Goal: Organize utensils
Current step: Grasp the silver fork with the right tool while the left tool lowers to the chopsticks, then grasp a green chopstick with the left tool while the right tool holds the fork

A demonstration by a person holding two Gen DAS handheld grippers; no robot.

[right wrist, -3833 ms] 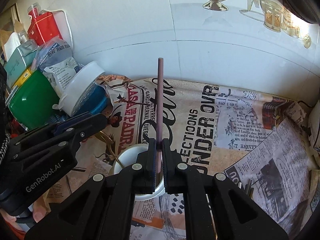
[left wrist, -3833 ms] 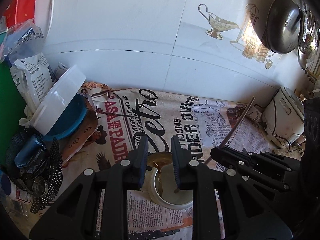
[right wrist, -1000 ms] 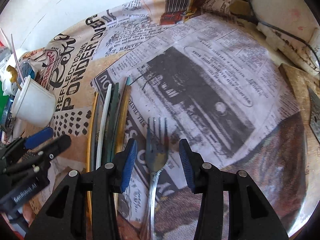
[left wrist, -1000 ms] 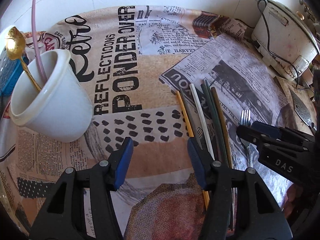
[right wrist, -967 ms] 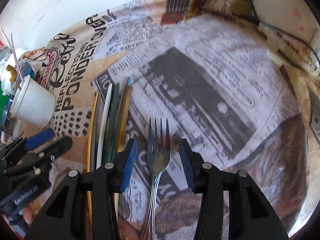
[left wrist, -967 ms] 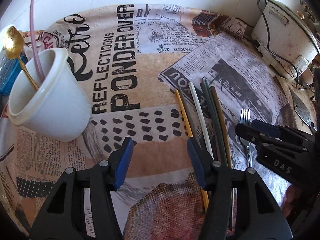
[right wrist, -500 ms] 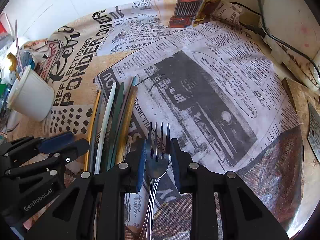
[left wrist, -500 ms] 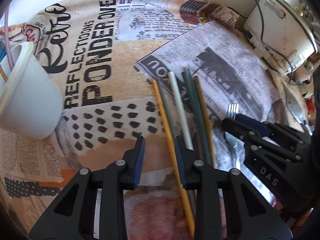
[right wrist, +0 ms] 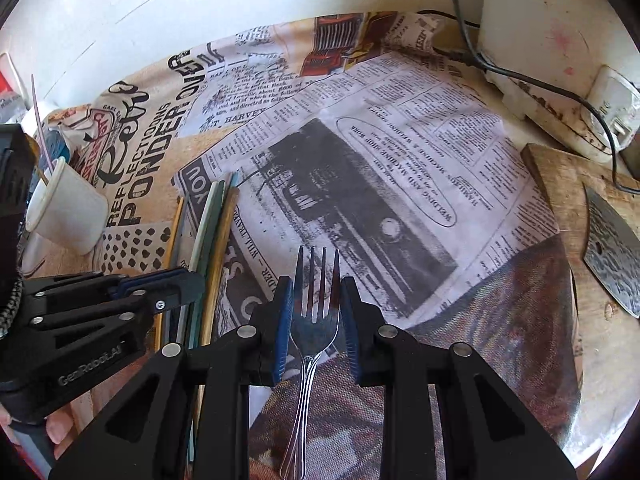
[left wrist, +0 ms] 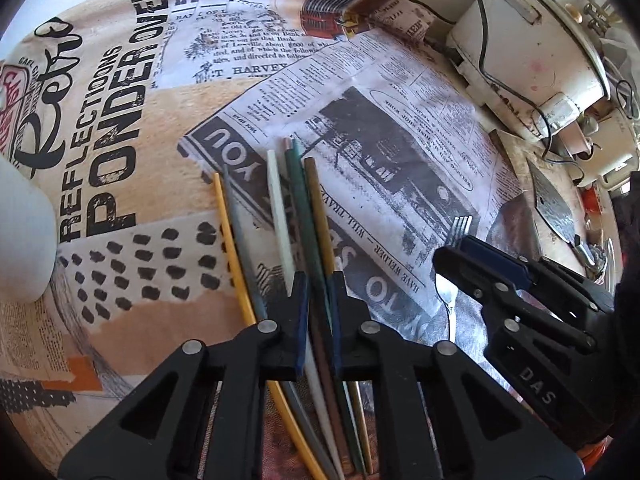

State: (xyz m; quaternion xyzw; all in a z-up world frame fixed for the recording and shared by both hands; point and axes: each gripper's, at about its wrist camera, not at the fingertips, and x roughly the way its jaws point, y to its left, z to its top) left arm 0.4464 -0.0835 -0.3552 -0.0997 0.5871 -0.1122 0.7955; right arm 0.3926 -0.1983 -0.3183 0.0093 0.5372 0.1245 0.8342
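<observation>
Several coloured chopsticks lie side by side on the newspaper-print cloth point(left wrist: 132, 92). My left gripper point(left wrist: 317, 312) is shut on the dark green chopstick point(left wrist: 304, 200), with the white one point(left wrist: 280, 216) and the brown one point(left wrist: 318, 208) beside it. A steel fork point(right wrist: 316, 300) lies tines away. My right gripper point(right wrist: 315, 312) is shut on the fork's head, its pads touching both sides. It also shows in the left wrist view point(left wrist: 460, 256). The white cup point(right wrist: 66, 210) holds a pink chopstick point(right wrist: 40, 120) at the left.
A white rice cooker point(left wrist: 528, 52) with a cable stands at the back right. A wooden board point(right wrist: 592, 240) with a cleaver blade point(right wrist: 612, 240) lies at the right. The white tiled wall point(right wrist: 200, 8) is behind.
Both grippers moved down and closed: the left from wide open onto the green chopstick, the right from wide open onto the fork's head. The cup slid out of the left view.
</observation>
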